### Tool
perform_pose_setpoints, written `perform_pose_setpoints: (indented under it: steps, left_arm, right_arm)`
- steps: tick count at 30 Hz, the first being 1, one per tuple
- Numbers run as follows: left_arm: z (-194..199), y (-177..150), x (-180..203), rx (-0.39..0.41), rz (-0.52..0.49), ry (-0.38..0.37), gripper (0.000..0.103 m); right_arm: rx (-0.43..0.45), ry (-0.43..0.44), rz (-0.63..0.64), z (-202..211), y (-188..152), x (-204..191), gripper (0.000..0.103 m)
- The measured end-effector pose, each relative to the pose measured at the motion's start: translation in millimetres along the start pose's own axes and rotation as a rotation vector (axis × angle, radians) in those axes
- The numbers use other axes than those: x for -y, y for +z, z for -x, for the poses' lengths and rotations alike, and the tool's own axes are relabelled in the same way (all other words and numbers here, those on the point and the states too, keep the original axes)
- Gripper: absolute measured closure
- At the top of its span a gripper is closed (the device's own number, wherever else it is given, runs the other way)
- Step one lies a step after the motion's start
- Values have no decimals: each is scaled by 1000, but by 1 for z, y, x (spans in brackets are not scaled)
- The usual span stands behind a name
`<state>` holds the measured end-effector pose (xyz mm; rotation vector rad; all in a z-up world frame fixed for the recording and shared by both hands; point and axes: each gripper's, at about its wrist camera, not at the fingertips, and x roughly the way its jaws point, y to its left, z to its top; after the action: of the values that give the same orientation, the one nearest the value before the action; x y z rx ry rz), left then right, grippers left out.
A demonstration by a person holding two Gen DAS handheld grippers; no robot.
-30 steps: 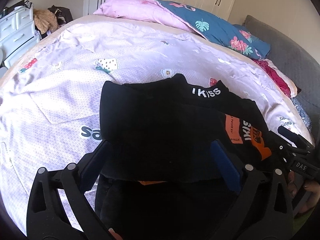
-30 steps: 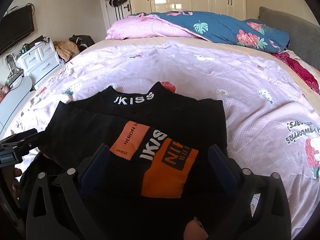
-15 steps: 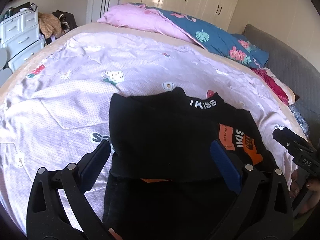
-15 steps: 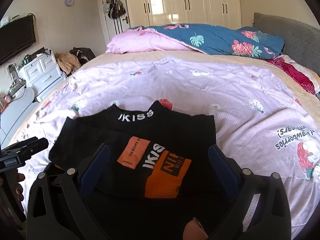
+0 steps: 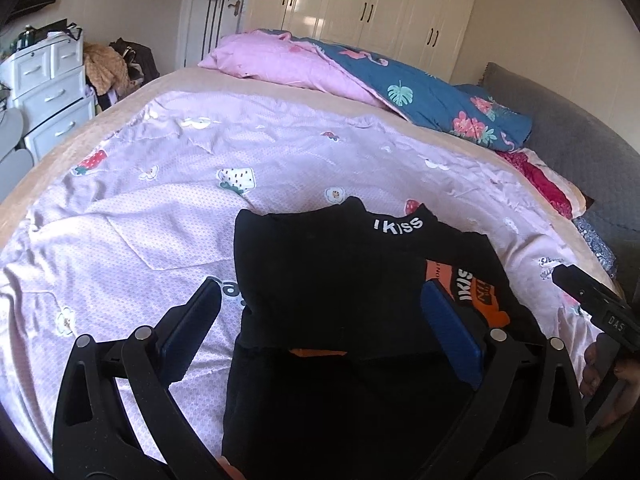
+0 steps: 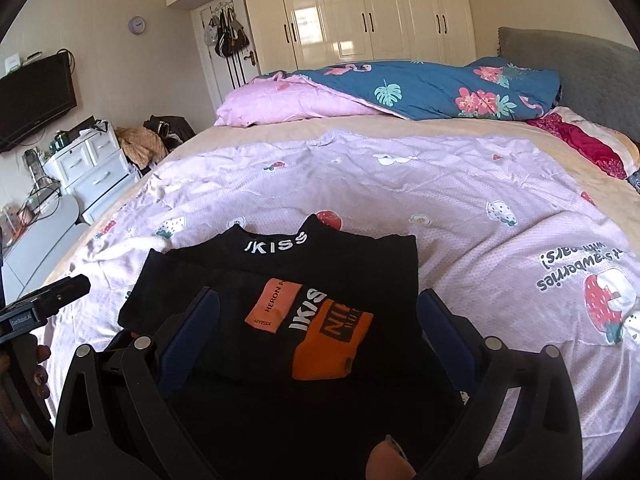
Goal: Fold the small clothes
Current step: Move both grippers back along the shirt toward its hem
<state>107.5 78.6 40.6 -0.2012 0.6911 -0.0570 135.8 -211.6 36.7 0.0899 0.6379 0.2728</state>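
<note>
Ahead of both grippers, a bed (image 6: 460, 140) spread with a lilac strawberry-print sheet (image 6: 400, 192), a pink-and-blue floral duvet (image 6: 400, 88) heaped at its far end before cream wardrobe doors (image 6: 360, 12). To the far left of the right gripper (image 6: 318, 326), a white drawer unit (image 6: 92, 168) and a wall-mounted television (image 6: 36, 96).

Directly beyond the fingertips of both tools, a black top (image 6: 280, 280) lying flat on the sheet, part-folded, its "IKISS" collar (image 5: 398, 224) pointing away and orange patches (image 6: 332, 344) showing on the upper layer. Nearer and lower, between the fingers, a second mass of black cloth, too dark to tell whether part of the same garment.

Left gripper (image 5: 320, 320) spread wide, blue pads (image 5: 448, 320) clear of the fabric and gripping nothing. Right gripper likewise spread, straddling the patched panel without pinching it; whether hovering above or resting on the cloth, impossible to say. Off to the right of the left tool, the other handle and a hand (image 5: 604, 376) at the frame edge.

Likely risks from here: a pinch taking only the top layer, dragging the fold open; uneven pulls by the two tools skewing the edges; a low pass catching the loose sheet along with the top and wrinkling both.
</note>
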Motion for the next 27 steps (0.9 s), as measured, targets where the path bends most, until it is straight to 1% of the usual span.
perform_pose_setpoints:
  steps: [7, 15, 20, 27]
  left_arm:
    - [15, -1, 8, 19, -7, -18, 9]
    - [28, -6, 23, 31, -34, -29, 9]
    - [31, -16, 28, 0, -20, -59, 9]
    - [37, -32, 34, -30, -42, -44, 9]
  right_arm:
    - [16, 20, 9, 17, -3, -1, 4]
    - [16, 20, 3, 31, -11, 4, 4]
    - [7, 24, 10, 42, -19, 5, 4]
    - [-13, 32, 26, 57, -34, 2, 4]
